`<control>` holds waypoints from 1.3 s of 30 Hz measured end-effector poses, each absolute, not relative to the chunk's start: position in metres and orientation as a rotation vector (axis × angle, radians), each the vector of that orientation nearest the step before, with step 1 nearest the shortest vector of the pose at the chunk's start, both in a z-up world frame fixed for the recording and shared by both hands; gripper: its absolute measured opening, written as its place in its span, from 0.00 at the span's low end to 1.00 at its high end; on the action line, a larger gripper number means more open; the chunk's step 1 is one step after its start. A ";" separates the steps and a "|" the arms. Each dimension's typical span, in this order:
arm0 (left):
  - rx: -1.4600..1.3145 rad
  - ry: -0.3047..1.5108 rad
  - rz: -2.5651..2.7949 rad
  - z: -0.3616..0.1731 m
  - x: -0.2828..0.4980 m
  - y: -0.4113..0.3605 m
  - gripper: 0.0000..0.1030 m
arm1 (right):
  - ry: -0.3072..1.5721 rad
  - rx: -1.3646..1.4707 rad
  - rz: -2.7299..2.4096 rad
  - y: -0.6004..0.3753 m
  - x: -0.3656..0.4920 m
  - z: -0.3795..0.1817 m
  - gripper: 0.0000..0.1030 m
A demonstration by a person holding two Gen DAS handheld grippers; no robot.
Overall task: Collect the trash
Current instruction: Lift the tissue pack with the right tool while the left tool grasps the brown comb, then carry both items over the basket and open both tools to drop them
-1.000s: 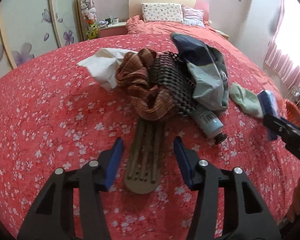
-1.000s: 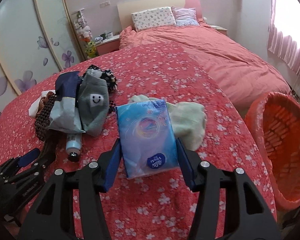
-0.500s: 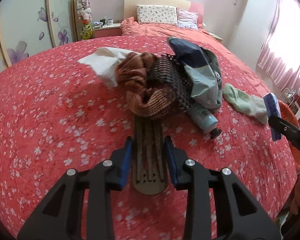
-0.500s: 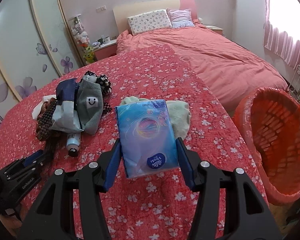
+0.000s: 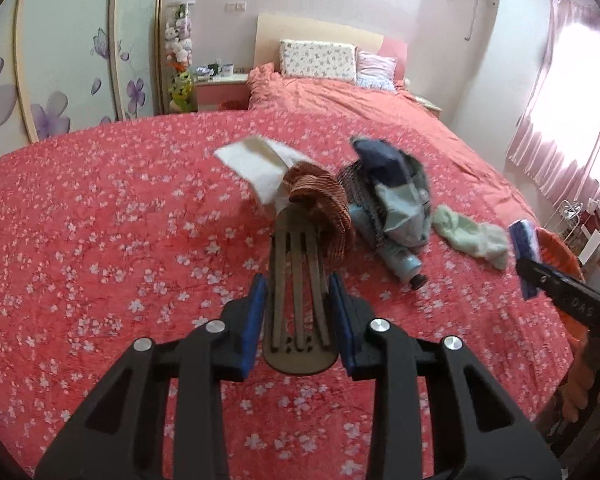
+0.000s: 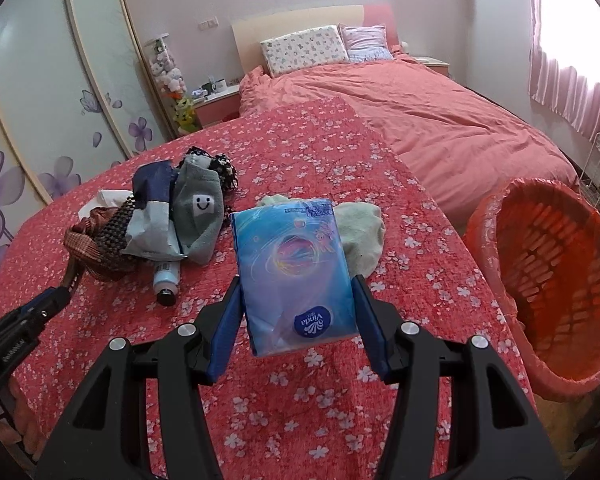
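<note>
Blue tissue pack (image 6: 296, 276) clamped upright; brown slatted piece (image 5: 298, 292) gripped.

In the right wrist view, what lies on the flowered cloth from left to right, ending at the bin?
Brown woven strap → smiley-face sock → blue tissue pack held in the right gripper → pale green cloth → orange basket.

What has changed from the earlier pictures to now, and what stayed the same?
The left claw closed on the brown slotted piece, which it only straddled before, and lifted it; the woven cloth draped on its far end rose too. The right claw kept its grip on the tissue pack. The bottle, green cloth and basket stayed put.
</note>
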State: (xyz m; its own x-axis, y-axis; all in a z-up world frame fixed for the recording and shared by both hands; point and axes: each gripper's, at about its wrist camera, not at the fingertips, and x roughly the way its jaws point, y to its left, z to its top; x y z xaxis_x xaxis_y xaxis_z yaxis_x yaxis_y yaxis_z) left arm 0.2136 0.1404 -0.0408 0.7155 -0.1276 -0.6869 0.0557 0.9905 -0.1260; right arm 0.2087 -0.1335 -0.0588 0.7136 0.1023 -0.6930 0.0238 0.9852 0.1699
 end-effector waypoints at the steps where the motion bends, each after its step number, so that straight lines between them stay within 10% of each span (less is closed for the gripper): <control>1: -0.096 0.758 -0.105 -0.037 0.211 0.139 0.31 | 0.771 0.171 0.044 -0.134 0.207 -0.057 0.52; 39: -0.023 0.595 -0.350 0.033 0.212 -0.005 0.31 | 0.605 0.244 -0.105 -0.218 0.165 -0.023 0.52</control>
State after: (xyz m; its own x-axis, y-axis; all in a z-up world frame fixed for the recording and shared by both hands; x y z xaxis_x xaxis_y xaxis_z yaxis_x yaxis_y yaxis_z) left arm 0.2118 -0.0047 0.0333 0.7712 -0.3293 -0.5448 0.3163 0.9409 -0.1210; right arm 0.1648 -0.2181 -0.0227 0.8182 -0.0265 -0.5743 0.1687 0.9661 0.1956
